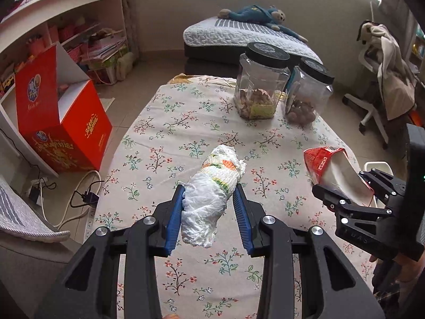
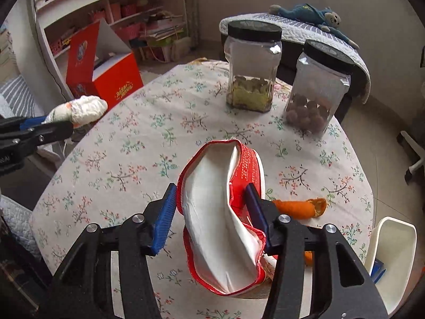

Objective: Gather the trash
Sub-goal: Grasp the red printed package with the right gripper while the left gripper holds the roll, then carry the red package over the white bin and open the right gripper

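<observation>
Between the left gripper's jaws sits a clamped tissue wad, the right gripper's jaws pinching a red wrapper.

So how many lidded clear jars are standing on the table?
2. The taller jar stands at the far side of the floral table, holding nuts; the second jar stands just to its right, holding round brown items. None appears hidden.

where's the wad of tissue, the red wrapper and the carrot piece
wad of tissue [image 1: 209, 199], left wrist view, on its crumpled white middle
red wrapper [image 2: 212, 212], right wrist view, on its white inner face
carrot piece [image 2: 294, 208], right wrist view, on its orange body
</observation>
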`<control>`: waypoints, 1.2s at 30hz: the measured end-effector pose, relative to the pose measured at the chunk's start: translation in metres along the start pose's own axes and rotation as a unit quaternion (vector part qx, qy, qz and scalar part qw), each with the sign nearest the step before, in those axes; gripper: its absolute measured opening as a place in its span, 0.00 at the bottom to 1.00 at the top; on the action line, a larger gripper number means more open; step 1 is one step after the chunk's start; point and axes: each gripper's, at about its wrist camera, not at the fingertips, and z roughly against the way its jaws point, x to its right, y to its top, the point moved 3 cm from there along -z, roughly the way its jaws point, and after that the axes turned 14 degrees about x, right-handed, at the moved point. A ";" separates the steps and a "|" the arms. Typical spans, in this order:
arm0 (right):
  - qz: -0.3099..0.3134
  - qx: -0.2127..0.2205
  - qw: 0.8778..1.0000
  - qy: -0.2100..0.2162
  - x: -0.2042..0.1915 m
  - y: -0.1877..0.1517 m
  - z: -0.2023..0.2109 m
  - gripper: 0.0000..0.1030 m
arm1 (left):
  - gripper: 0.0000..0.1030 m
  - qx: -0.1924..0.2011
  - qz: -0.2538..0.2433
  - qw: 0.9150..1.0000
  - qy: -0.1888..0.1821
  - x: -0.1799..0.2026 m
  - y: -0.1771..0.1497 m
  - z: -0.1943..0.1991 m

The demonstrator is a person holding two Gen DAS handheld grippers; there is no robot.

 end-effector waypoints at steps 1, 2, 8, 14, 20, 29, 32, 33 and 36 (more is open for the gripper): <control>-0.003 0.013 1.000 0.001 -0.002 0.006 0.004 0.48 | 0.36 0.005 0.004 1.000 0.005 -0.003 0.001 0.001; -0.005 0.028 1.000 0.001 -0.003 0.013 0.007 0.48 | 0.36 0.011 0.008 1.000 0.010 -0.005 0.003 0.002; -0.019 0.103 0.994 -0.022 -0.009 0.042 0.027 0.48 | 0.36 0.060 0.013 0.996 0.060 -0.007 0.016 0.011; -0.028 0.141 0.988 -0.054 -0.003 0.051 0.034 0.48 | 0.36 0.113 0.009 0.988 0.102 -0.002 0.024 0.021; -0.038 0.155 0.984 -0.073 0.005 0.054 0.041 0.48 | 0.36 0.154 0.003 0.981 0.116 0.012 0.031 0.031; -0.045 0.169 0.980 -0.090 0.014 0.054 0.056 0.49 | 0.36 0.173 0.011 0.979 0.109 0.029 0.035 0.036; -0.046 0.172 0.979 -0.094 0.018 0.054 0.062 0.49 | 0.36 0.175 0.014 0.979 0.103 0.037 0.036 0.036; -0.046 0.173 0.979 -0.096 0.020 0.054 0.064 0.49 | 0.36 0.177 0.014 0.979 0.101 0.040 0.036 0.036; -0.048 0.176 0.978 -0.102 0.026 0.053 0.071 0.49 | 0.36 0.181 0.014 0.979 0.095 0.050 0.037 0.037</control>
